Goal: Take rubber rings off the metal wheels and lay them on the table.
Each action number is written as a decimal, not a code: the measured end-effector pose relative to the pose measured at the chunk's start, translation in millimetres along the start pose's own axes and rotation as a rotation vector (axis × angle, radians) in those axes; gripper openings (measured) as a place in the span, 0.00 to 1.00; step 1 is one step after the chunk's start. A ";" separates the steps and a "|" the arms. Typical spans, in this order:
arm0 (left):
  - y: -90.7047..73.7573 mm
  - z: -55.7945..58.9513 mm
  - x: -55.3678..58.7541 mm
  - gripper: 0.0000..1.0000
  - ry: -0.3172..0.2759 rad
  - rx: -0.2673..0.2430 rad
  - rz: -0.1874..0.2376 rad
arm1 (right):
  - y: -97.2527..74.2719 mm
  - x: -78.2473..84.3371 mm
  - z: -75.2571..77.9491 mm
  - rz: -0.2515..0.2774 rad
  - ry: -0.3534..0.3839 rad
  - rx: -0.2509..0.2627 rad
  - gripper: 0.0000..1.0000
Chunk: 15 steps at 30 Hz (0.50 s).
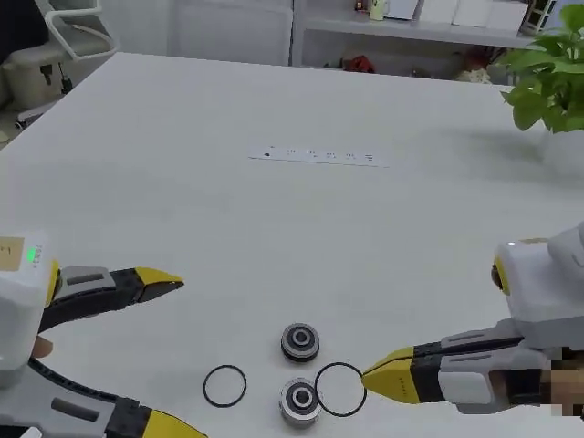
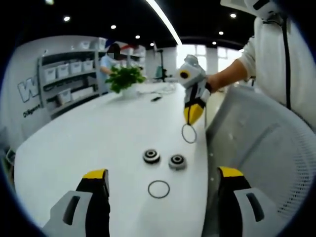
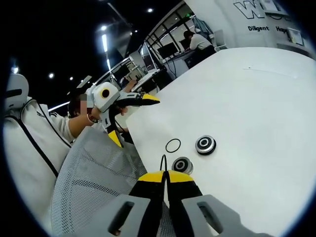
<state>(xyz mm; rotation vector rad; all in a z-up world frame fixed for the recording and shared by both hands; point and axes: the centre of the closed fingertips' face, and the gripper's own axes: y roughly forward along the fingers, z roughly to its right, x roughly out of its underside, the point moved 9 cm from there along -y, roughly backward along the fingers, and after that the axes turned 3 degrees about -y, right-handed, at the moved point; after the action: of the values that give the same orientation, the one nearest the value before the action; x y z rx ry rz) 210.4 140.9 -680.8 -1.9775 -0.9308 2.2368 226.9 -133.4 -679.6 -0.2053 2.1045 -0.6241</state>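
Right gripper (image 1: 372, 377) jaws pressed together, pinching rubber ring (image 1: 339, 390) at its tip, just beside nearer wheel (image 1: 300, 400). Ring possibly lifted off table (image 1: 301, 228), kinda hard to tell. Left gripper (image 1: 173, 352) spread wide, second ring (image 1: 224, 385) lying flat between its jaws.

white table (image 1: 274, 109); shelving (image 2: 64, 79) along wall; potted plant (image 1: 552, 82); ceiling strip light (image 2: 165, 22).

left tool (image 2: 163, 173), right tool (image 3: 164, 174): yellow tips, white bodies | sleeve (image 2: 266, 54): white | cable (image 2: 285, 49): black

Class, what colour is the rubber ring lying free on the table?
Black. The rubber ring shows best in the head view.
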 end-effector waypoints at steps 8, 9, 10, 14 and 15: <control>-6.1 4.0 6.4 0.92 -0.003 -0.017 -0.008 | -3.3 -8.4 -7.1 -0.001 -0.021 0.012 0.00; -6.6 4.4 6.9 0.92 -0.004 -0.019 -0.008 | -3.4 -9.6 -8.2 0.000 -0.024 0.012 0.00; -7.4 5.0 7.8 0.92 -0.006 -0.022 -0.007 | -3.6 -11.4 -9.9 0.000 -0.031 0.012 0.00; -10.0 7.1 11.3 0.92 -0.011 -0.024 -0.008 | -4.1 -17.1 -14.6 0.002 -0.049 0.013 0.00; -11.1 7.8 12.9 0.92 -0.011 -0.027 -0.010 | -4.2 -18.1 -15.4 0.002 -0.051 0.015 0.00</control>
<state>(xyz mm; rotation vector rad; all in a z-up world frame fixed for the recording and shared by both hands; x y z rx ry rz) 196.7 151.8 -687.4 -1.9683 -0.9745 2.2444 224.5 -124.8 -657.2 -0.2084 2.0503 -0.6265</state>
